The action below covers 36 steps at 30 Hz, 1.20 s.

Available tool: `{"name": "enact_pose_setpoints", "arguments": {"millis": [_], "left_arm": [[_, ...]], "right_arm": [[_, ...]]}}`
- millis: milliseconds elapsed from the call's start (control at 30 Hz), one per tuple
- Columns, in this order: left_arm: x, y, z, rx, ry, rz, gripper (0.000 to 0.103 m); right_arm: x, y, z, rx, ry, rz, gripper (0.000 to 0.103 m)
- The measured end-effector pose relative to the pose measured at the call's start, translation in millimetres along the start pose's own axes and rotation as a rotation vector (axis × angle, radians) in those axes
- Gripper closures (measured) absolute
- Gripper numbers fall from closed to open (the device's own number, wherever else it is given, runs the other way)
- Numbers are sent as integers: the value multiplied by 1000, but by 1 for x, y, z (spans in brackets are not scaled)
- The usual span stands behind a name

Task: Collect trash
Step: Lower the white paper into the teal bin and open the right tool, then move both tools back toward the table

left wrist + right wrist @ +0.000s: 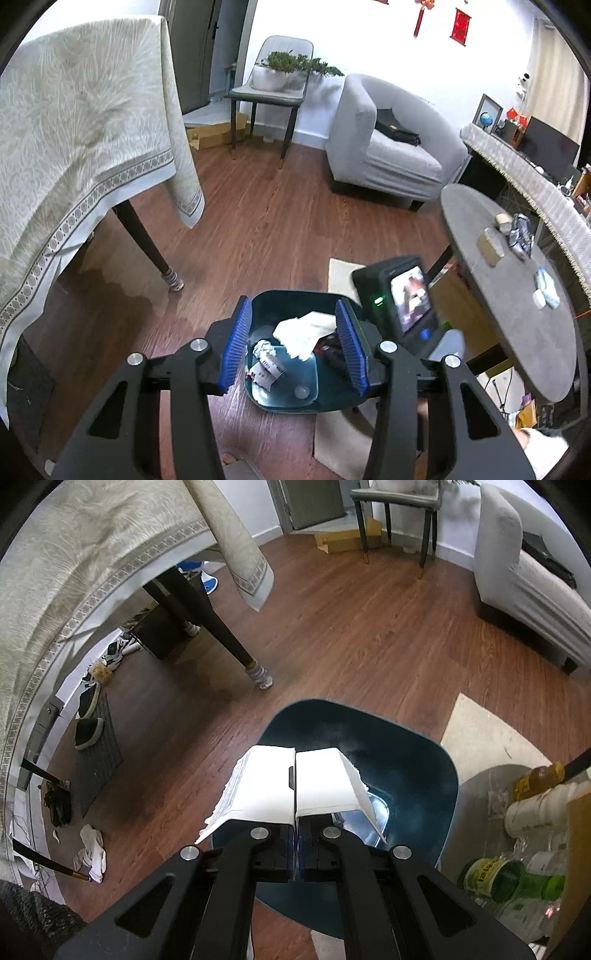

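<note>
A dark teal trash bin (295,293) stands on the wood floor and holds a crumpled paper ball (264,347) and a printed wrapper (267,369). My left gripper (293,312) hangs over the bin, open, with nothing between its blue pads (236,343). In the right wrist view my right gripper (295,794) is shut on a folded white sheet of paper (266,786) above the bin (406,757). In the left wrist view the right gripper (330,349) dips into the bin's mouth with the white sheet (303,330) at its tips.
A cloth-covered table (74,147) with a dark leg (147,240) stands at left. A round grey table (517,314) at right carries small wrappers and packets. An armchair (388,147) and a chair (273,92) stand behind. Bottles (509,878) lie beside the bin; socks (90,853) and shoes (88,716) lie under the table.
</note>
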State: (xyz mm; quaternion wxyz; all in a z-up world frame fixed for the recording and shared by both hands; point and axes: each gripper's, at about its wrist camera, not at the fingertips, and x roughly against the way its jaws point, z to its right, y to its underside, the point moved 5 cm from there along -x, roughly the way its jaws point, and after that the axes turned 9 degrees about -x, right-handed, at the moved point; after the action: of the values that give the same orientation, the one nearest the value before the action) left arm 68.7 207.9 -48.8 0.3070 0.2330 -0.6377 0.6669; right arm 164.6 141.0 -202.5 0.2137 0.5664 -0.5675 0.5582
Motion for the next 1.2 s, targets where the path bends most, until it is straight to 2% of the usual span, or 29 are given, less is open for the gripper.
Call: {"name": "enact_pose_setpoints", "arguments": {"millis": [333, 367, 467, 767, 1200], "left_arm": [[19, -14, 9, -14, 11, 46, 54], [21, -16, 10, -15, 10, 54, 54], [26, -21, 14, -19, 8, 71, 54], [44, -38, 30, -37, 17, 131, 54], [59, -55, 45, -48, 8, 188, 54]], "right_arm": [[-9, 8, 3, -3, 32, -37, 95], [-9, 8, 3, -2, 32, -39, 91], [-4, 9, 3, 3, 29, -15, 60], [22, 9, -3, 27, 0, 16, 60], [121, -1, -31, 80, -117, 191, 60]]}}
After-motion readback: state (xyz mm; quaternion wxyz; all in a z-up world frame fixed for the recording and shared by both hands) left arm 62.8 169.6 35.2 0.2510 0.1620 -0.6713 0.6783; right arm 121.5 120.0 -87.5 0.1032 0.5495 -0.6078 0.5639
